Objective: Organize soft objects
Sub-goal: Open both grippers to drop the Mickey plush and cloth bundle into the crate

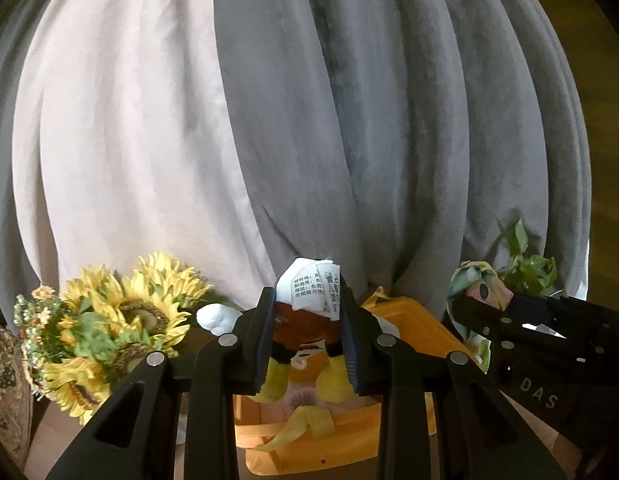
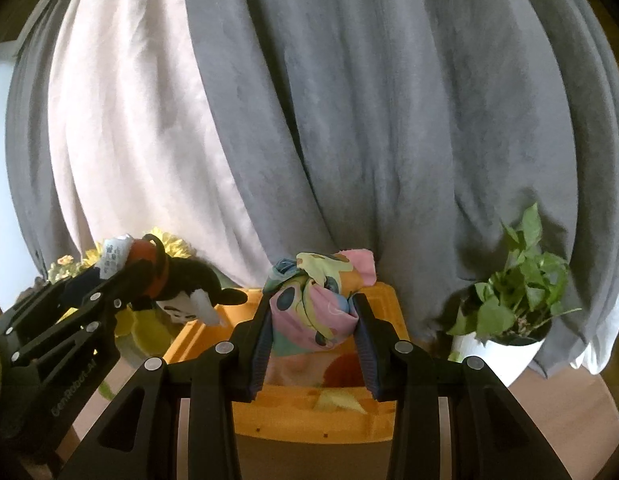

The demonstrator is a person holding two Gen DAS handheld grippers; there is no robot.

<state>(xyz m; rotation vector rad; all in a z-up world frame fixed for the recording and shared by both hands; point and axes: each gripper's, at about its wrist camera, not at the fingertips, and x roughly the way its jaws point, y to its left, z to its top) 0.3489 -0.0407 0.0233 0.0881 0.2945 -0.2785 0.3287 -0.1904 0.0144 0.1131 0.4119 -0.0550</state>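
The left tongs [image 1: 309,320] are clamped on a plush toy [image 1: 305,344] with a white printed label, which hangs above the orange bin [image 1: 413,320]. The right tongs [image 2: 313,320] are squeezed tight around a bundled pastel cloth [image 2: 313,300], also held over the bin's open top. Gray and white curtains [image 2: 309,120] hang behind, with sunflowers [image 1: 109,320] at the left and a potted plant [image 2: 517,296] at the right.

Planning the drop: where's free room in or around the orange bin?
Free: bare floor between the orange bin and the potted plant. Crowded: the bin itself already holds soft things, sunflowers flank its left, curtains close behind.
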